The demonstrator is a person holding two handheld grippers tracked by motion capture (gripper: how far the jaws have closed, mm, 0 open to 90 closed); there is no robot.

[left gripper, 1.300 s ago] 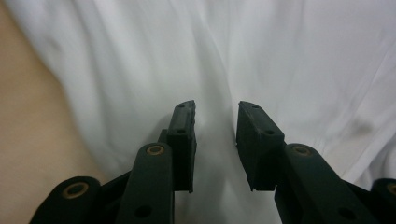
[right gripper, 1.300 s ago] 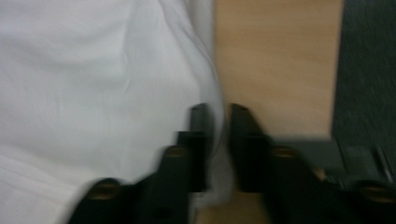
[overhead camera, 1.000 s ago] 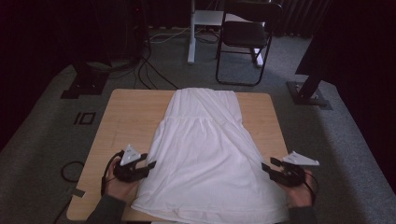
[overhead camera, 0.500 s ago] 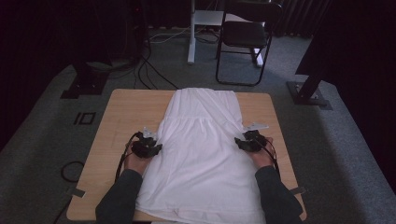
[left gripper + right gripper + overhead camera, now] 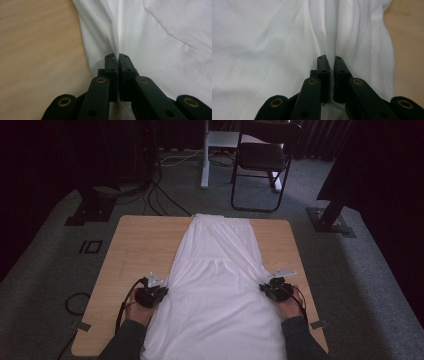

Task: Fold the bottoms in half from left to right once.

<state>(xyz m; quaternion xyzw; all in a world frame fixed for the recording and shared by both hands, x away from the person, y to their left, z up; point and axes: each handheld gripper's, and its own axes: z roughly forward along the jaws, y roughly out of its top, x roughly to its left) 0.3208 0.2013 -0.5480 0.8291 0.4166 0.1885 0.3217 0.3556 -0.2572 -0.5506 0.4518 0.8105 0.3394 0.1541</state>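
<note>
1. White dress [image 5: 220, 285]: spread flat along the middle of the wooden counter [image 5: 140, 245], hem at the near edge.
2. Left tool [image 5: 151, 295]: at the dress's left edge; jaws just closed, pinching a fold of its fabric.
3. Right tool [image 5: 272, 289]: at the right edge; jaws just closed, pinching fabric likewise.

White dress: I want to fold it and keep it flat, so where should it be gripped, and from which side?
Probably at its two long side edges, midway along, coming in from the bare table on either side. The dress lies flat and thin, so only an edge pinches. The left gripper and right gripper each have such a fold between shut jaws.
</note>
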